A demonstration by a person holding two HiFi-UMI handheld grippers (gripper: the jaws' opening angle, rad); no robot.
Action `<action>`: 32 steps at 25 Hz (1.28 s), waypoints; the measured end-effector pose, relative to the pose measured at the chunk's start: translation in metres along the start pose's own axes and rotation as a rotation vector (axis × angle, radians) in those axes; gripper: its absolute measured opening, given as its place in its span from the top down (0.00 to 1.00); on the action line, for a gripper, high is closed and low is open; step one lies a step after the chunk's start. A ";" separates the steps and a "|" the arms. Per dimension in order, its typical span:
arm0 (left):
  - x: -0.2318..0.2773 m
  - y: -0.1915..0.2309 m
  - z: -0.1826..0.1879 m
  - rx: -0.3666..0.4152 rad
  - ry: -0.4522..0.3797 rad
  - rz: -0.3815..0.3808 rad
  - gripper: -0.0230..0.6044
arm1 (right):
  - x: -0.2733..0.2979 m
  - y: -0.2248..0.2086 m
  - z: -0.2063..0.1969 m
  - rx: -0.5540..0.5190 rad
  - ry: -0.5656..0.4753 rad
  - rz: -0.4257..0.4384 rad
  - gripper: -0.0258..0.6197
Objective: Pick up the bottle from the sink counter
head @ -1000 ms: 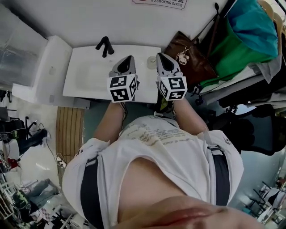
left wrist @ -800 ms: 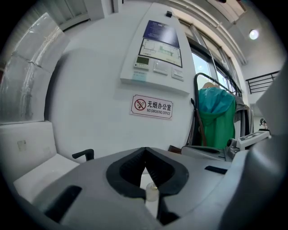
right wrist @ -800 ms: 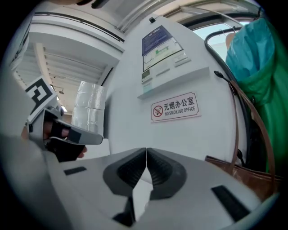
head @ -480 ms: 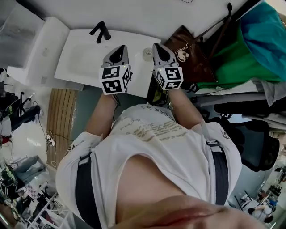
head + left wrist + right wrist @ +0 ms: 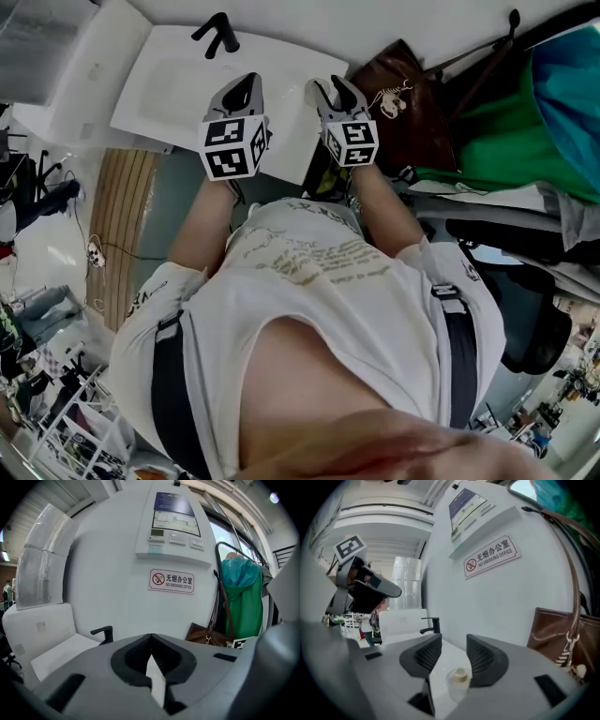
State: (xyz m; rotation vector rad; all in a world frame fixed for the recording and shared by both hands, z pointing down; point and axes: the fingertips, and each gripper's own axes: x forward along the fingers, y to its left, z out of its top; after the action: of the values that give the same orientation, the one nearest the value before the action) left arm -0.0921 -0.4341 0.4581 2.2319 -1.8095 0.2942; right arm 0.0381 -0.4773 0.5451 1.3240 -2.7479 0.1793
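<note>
A small clear plastic bottle with a cream cap [image 5: 458, 682] is set on the right part of the white sink counter [image 5: 173, 94]; a black tap [image 5: 217, 34] is mounted at its far edge.

Head cam: above the person's torso [image 5: 319, 300], aimed steeply down onto left gripper [image 5: 249, 82], right gripper [image 5: 333, 87] & white sink counter [image 5: 169, 89] at frame top. Left gripper view: low behind its jaws, approx level, facing wall w/ no-smoking sign [image 5: 172, 580]; faucet [image 5: 104, 633] at left, brown bag [image 5: 208, 637] at right. Right gripper view: same wall, close over counter, left gripper at its left edge. All 3 share faucet & bag; both gripper views share the sign.
</note>
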 end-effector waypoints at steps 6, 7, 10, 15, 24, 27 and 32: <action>-0.006 0.001 -0.007 0.007 0.016 0.028 0.93 | 0.014 -0.002 -0.042 -0.029 0.100 -0.006 0.58; -0.008 0.002 -0.009 0.009 0.020 0.033 0.93 | 0.017 -0.001 -0.048 -0.037 0.115 -0.002 0.57; -0.013 0.007 -0.012 0.008 0.030 0.052 0.93 | 0.025 -0.003 -0.063 -0.064 0.153 -0.016 0.54; -0.023 0.017 -0.017 0.007 0.040 0.090 0.93 | 0.035 -0.013 -0.092 -0.089 0.238 -0.076 0.53; -0.036 0.038 -0.023 0.010 0.057 0.145 0.93 | 0.051 -0.018 -0.116 -0.025 0.284 -0.109 0.51; -0.037 0.039 -0.027 0.011 0.066 0.151 0.93 | 0.053 -0.020 -0.124 -0.015 0.300 -0.125 0.50; -0.040 0.045 -0.029 0.008 0.067 0.162 0.93 | 0.054 -0.022 -0.131 -0.013 0.300 -0.139 0.50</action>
State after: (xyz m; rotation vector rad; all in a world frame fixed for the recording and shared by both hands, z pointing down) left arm -0.1446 -0.3968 0.4760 2.0578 -1.9591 0.4022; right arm 0.0253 -0.5147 0.6828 1.3549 -2.3980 0.3201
